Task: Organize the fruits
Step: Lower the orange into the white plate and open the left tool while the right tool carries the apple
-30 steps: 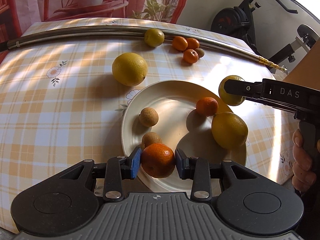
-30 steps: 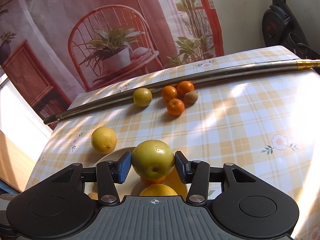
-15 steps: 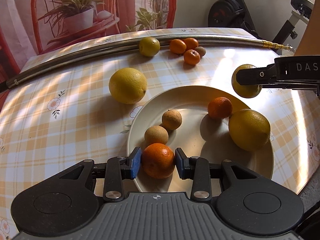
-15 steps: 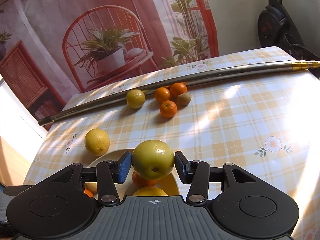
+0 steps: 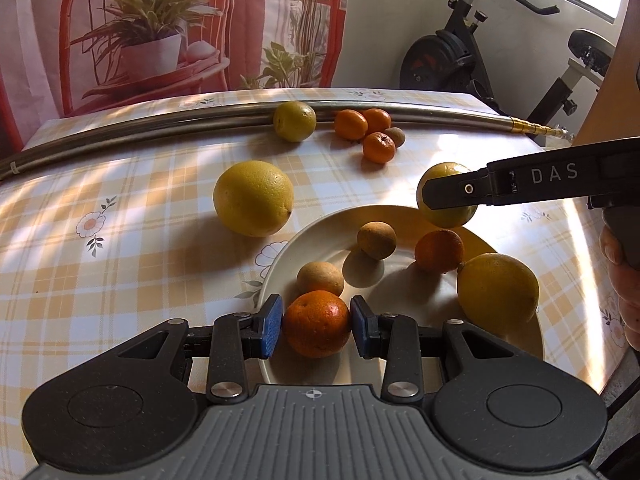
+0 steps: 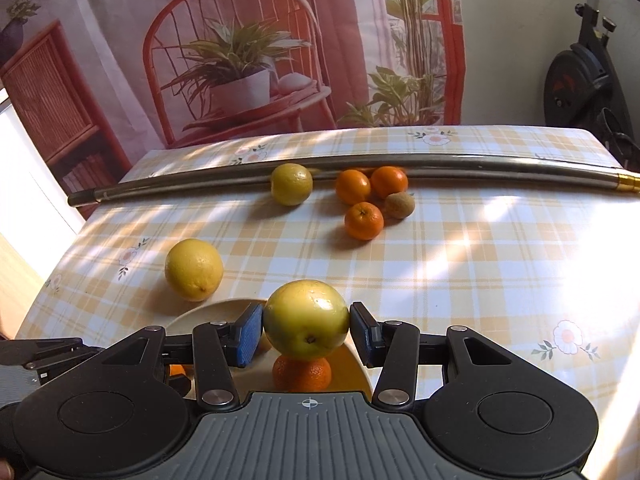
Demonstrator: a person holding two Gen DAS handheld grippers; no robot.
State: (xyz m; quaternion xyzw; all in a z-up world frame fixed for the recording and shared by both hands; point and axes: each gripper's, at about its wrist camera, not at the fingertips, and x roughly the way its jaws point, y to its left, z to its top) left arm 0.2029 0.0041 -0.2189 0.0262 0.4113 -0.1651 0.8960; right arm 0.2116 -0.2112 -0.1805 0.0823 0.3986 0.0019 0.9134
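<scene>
The only readable text is "DAS", in pale capital letters on the black side of the right gripper [image 5: 448, 196], seen from the left wrist camera. Nothing else in either view carries lettering or numbers that can be read.

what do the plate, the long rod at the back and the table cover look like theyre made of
Plate: cream, smooth and slightly glossy, likely glazed ceramic, possibly melamine.
Rod: grey metal tube with a dull sheen, probably steel; brass-coloured tip at one end.
Table cover: yellow check print with flowers, sun glare on a smooth face suggests vinyl or oilcloth.
</scene>
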